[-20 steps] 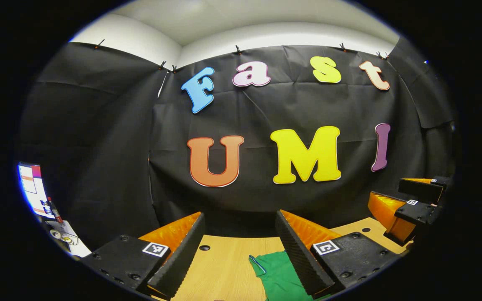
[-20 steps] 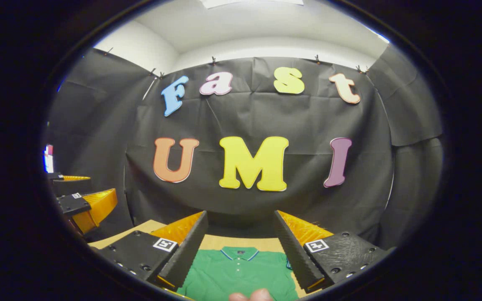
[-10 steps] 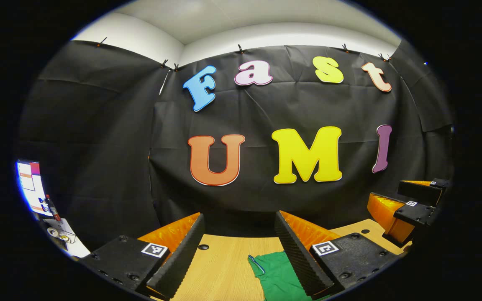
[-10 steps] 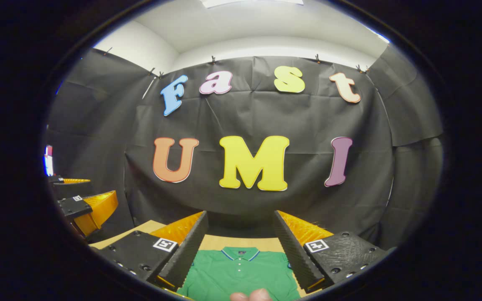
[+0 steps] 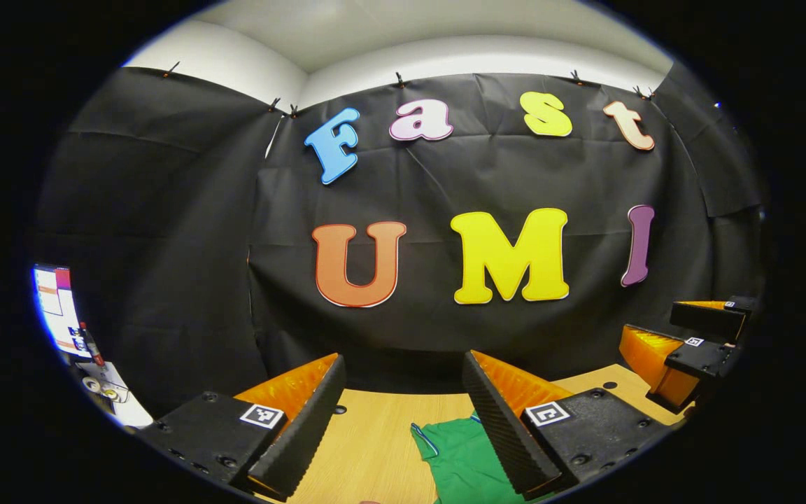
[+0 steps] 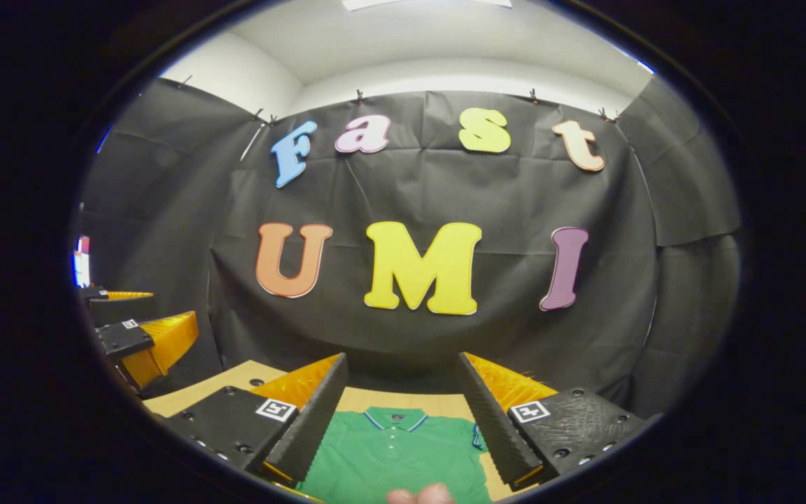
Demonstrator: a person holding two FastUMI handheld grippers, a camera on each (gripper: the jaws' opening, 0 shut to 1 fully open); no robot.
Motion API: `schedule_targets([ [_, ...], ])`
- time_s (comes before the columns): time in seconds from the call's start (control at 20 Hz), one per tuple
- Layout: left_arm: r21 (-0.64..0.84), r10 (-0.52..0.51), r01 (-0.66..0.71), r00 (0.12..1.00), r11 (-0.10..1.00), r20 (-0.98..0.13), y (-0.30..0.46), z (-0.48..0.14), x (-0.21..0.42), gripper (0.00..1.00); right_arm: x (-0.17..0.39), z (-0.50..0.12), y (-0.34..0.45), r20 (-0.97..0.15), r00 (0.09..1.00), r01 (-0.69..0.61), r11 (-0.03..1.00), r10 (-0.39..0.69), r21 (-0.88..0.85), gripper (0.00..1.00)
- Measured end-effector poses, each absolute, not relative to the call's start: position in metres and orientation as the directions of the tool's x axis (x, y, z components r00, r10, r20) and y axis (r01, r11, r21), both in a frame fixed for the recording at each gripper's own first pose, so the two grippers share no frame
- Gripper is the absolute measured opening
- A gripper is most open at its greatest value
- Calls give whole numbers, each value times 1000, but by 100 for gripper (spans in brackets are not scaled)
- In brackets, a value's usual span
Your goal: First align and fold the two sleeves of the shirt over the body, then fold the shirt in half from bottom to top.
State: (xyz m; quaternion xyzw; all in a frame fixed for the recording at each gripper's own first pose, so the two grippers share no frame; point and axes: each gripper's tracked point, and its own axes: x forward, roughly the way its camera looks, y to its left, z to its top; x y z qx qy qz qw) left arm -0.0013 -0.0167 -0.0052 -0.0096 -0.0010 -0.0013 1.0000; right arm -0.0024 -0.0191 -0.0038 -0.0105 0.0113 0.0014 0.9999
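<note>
Bare table (image 5: 375, 448) left of shirt (image 6: 392, 455); wall close behind.

Wooden table (image 5: 375, 448); lit screen (image 5: 53, 308) far left.

Readable wording or numbers: none; square black-and-white coded markers (image 5: 262, 416), one on each finger base of the left gripper (image 5: 403, 360) and right gripper (image 6: 401, 358), bear patterns only; collar tag (image 6: 397, 418) of the shirt (image 6: 396, 458) too small to read
</note>
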Motion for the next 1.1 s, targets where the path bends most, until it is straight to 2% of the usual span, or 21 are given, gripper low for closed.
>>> schedule_targets([
  [0.5, -25, -54, 54, 998, 998, -13, -59, -8, 17, 100, 7, -14, -87, -42, 996, 77, 997, -77, -2, 95],
  [0.9, -35, -81, 80, 997, 996, -16, -89, -15, 34, 100, 30, -54, -151, -132, 981, 137, 990, -142, -42, 94],
  [1.1, 1, -96, 96, 995, 995, -15, -100, -11, 42, 100, 48, -97, -173, -232, 961, 136, 989, -148, -67, 95],
])
